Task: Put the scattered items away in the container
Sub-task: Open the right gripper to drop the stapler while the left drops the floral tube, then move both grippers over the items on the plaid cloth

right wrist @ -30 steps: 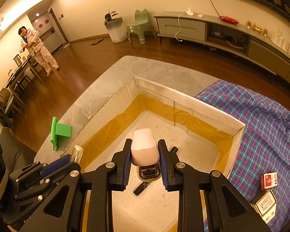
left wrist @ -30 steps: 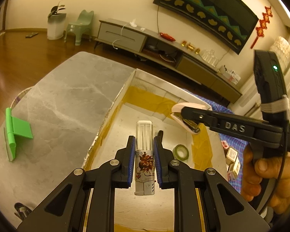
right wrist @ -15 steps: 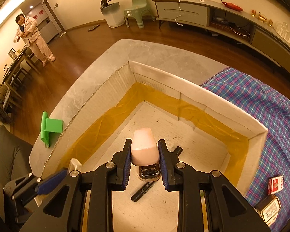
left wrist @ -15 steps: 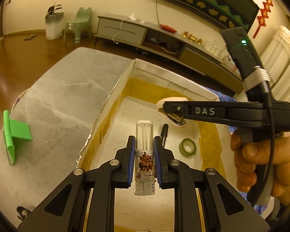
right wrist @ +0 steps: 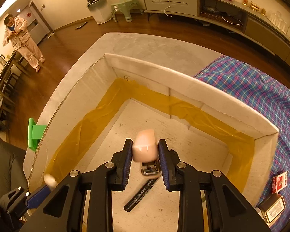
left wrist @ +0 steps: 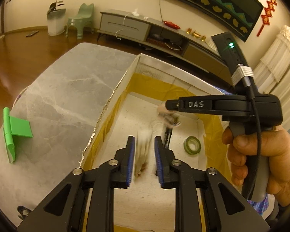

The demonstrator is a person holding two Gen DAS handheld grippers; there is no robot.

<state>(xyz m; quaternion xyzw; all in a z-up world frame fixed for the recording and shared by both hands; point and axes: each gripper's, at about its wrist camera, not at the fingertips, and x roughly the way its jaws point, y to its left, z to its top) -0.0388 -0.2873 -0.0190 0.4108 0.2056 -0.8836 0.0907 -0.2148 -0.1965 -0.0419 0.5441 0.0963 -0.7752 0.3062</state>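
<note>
Left wrist view: the left claw (left wrist: 144, 158) hangs over the near left part of the box (left wrist: 114, 94), which sits on the grey marble surface (left wrist: 54, 100). Its jaws have just been opening and now stand apart. Between them is only a pale vertical smear, the lighter (left wrist: 143, 154), blurred and clear of both pads, so it is released. Further in on the box floor lie a black pen (left wrist: 167, 138) and a green tape roll (left wrist: 192, 145), near the right wall. A hand (left wrist: 261, 154) holds the right claw's handle across the box from the right; at its tip a blurred pink stapler (left wrist: 168, 115) shows above the pen. A green plastic stand (left wrist: 14, 133) sits near the left edge of the surface.

Right wrist view: the right claw (right wrist: 145, 159) points down into the box (right wrist: 183, 89). Its jaws have just been opening slightly, and the pink stapler (right wrist: 145, 147) sits between the pads, blurred; whether they still press on it I cannot tell. The black pen (right wrist: 141, 192) lies on the box floor beneath. A checked cloth (right wrist: 261, 92) covers the right side of the surface, with small cartons (right wrist: 278, 181) on it beside the box's right wall. A person (right wrist: 21, 38) stands far off on the wooden floor.
</note>
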